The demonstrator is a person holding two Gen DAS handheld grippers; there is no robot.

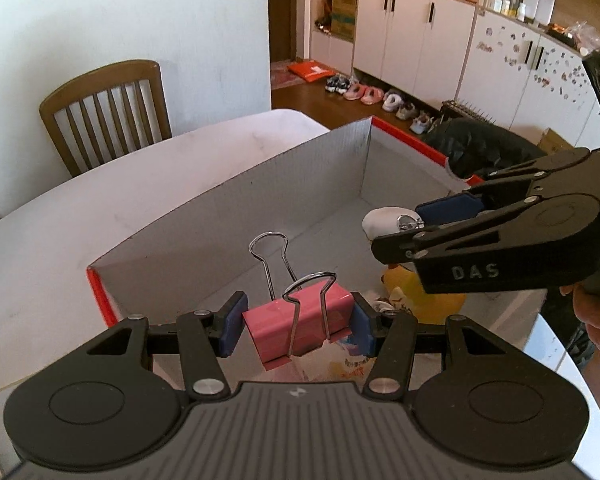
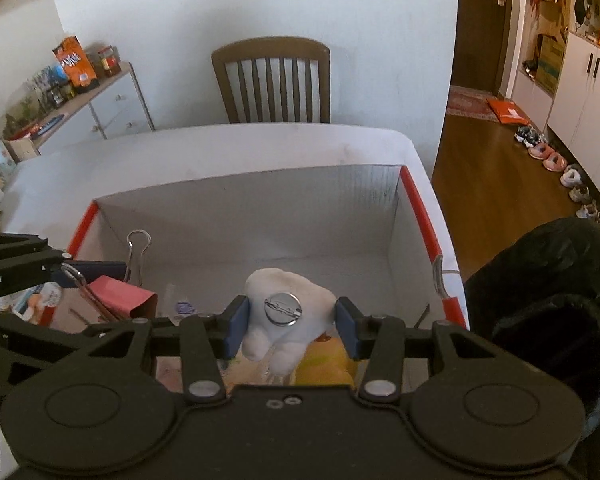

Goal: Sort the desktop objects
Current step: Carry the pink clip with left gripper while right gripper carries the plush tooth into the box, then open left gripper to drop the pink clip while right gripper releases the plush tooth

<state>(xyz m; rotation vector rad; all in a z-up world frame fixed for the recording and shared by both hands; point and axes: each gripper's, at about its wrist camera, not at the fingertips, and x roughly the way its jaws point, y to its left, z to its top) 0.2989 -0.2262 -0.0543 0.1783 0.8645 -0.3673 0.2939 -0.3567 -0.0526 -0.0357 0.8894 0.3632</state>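
Observation:
My left gripper (image 1: pixel 298 316) is shut on a pink binder clip (image 1: pixel 268 328) with its wire handles standing up, held over the near left part of a grey cardboard box (image 1: pixel 260 184) with red edges. In the right wrist view the clip (image 2: pixel 128 294) and the left gripper (image 2: pixel 96 300) show at the left. A white plush badge (image 2: pixel 288 292) with a round metal pin back sits between the blue pads of my right gripper (image 2: pixel 291 326), which is shut on it above the box (image 2: pixel 260 208). From the left wrist view the right gripper (image 1: pixel 400 228) and the badge (image 1: pixel 384 218) are at the right.
A yellow plush toy (image 1: pixel 424 300) and printed papers lie on the box floor. The box stands on a white table (image 1: pixel 100 208) with a wooden chair (image 2: pixel 272 80) behind it. A black bag (image 2: pixel 540 300) bulges right of the box. A sideboard (image 2: pixel 100 108) is at the far left.

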